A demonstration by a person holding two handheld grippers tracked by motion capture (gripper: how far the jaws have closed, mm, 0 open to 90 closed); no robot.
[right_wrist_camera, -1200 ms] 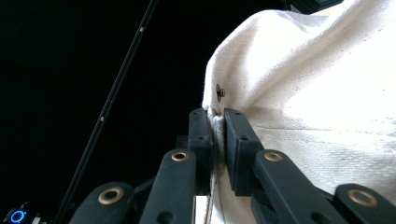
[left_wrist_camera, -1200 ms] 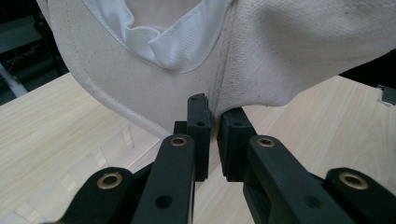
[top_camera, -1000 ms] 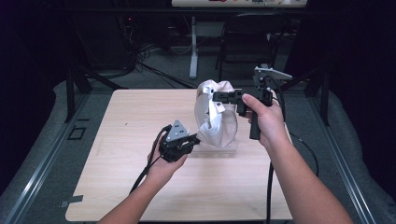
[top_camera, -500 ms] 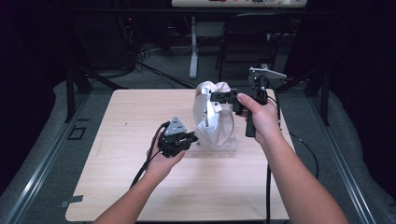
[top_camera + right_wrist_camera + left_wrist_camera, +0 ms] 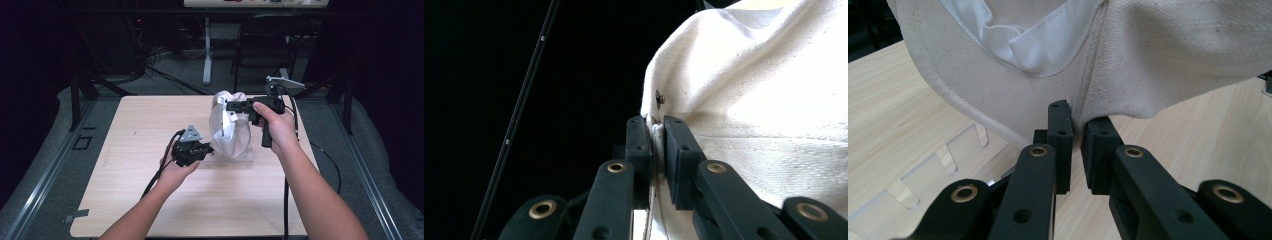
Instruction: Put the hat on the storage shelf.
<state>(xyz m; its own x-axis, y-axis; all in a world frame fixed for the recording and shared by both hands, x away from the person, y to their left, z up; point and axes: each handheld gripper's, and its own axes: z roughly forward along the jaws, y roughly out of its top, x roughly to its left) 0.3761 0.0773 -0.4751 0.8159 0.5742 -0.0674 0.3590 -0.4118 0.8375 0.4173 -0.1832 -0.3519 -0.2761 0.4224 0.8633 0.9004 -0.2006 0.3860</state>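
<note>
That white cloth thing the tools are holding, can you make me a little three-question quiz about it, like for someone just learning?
1. True or false: the right tool is shut on the edge of the white cloth bag.
2. Which tool holds the bag higher in the high view? A) the left tool B) the right tool
3. Fill in: beside the left tool, a clear plastic piece lies flat on the wooden ____.

Key
1. True: its jaws pinch the seam near a small metal snap.
2. B: the right one grips the top, the left one the bottom.
3. table
</note>
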